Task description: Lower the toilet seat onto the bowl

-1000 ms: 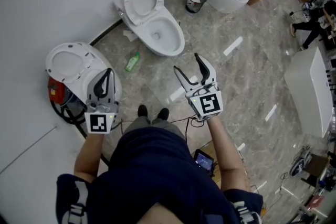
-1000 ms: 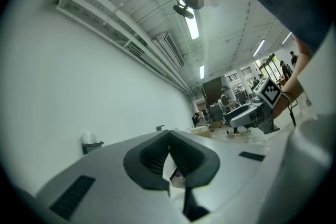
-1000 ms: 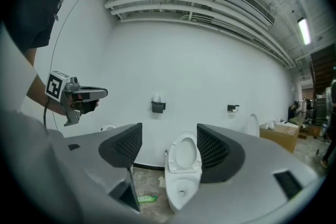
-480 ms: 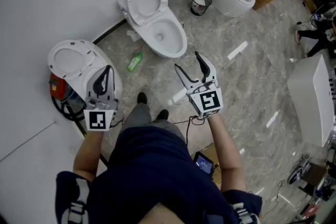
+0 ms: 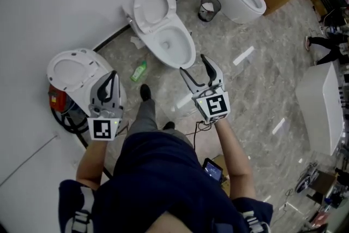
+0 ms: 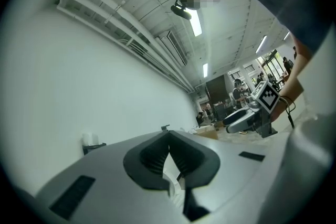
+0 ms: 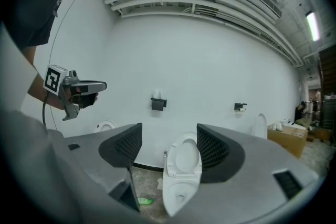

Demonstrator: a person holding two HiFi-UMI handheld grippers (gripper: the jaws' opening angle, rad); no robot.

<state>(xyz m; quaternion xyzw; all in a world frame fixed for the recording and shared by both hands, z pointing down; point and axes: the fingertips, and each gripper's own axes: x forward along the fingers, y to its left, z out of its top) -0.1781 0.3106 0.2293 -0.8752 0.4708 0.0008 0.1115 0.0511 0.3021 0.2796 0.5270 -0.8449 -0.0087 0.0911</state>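
— What is different from a second ago?

— The person is walking up to the middle toilet. One shoe is now out in front, near the green bottle on the floor. The bowl lies closer to the right tongs than it did.

— Is the seat touched yet?

— No. The toilet seat stands raised against the wall, its ring facing out over the bowl. In the right gripper view it shows between the two jaws but well beyond them, and nothing is in contact.

— And the tongs themselves?

— The right tongs are spread wide and hold nothing. The left tongs are closed, the jaws meeting tip to tip with nothing pinched between them. In the head view they show over the other toilet on the left, whose seat is also up, and they play no part so far.

— So where does that leave the task?

— Only the approach is under way, I judge. The right tongs point at the seat, so the next need is probably a further reach forward to its top edge, then a slow tip down. Released too early, it could slam onto the bowl.
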